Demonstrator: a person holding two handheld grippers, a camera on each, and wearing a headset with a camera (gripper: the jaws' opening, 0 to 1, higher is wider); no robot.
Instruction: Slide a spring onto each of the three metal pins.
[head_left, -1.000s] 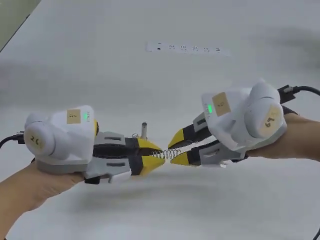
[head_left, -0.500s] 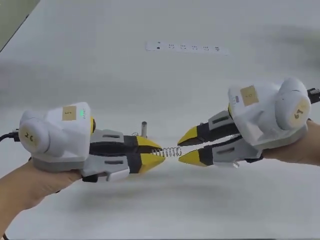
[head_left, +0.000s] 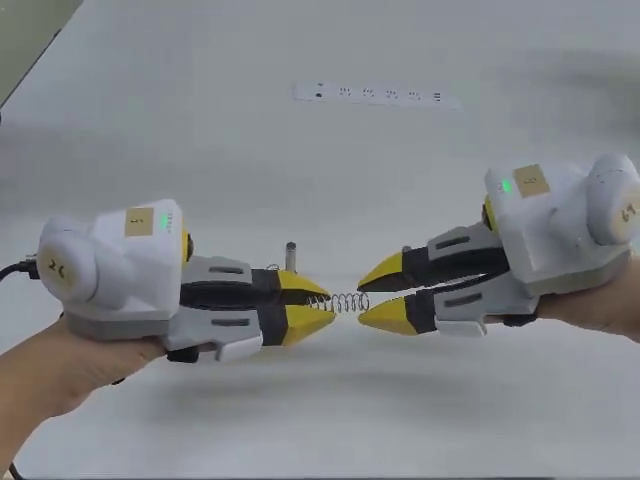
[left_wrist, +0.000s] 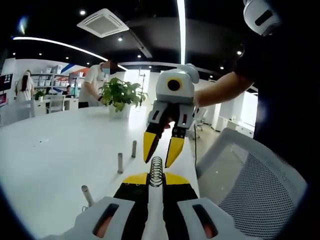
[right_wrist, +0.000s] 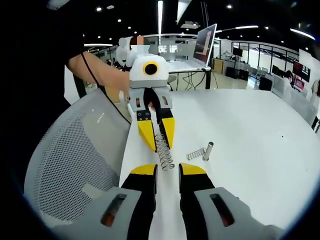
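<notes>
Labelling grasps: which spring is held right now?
The airborne spring, one end clamped in the left gripper, the other end inside the open right gripper. The loose spring lies on the table beside a pin.

Left gripper (head_left: 325, 303): rounded white plastic housing (head_left: 110, 265), grey underside, black jaws, yellow pointed tips. Tan square sticker (head_left: 139, 221) and green light (head_left: 165, 222) atop housing; thin black cable (head_left: 14, 270) behind housing. Right gripper (head_left: 365, 300): same build, same colours. Person: black short sleeve (left_wrist: 275, 75), white headset (left_wrist: 261, 15).
</notes>
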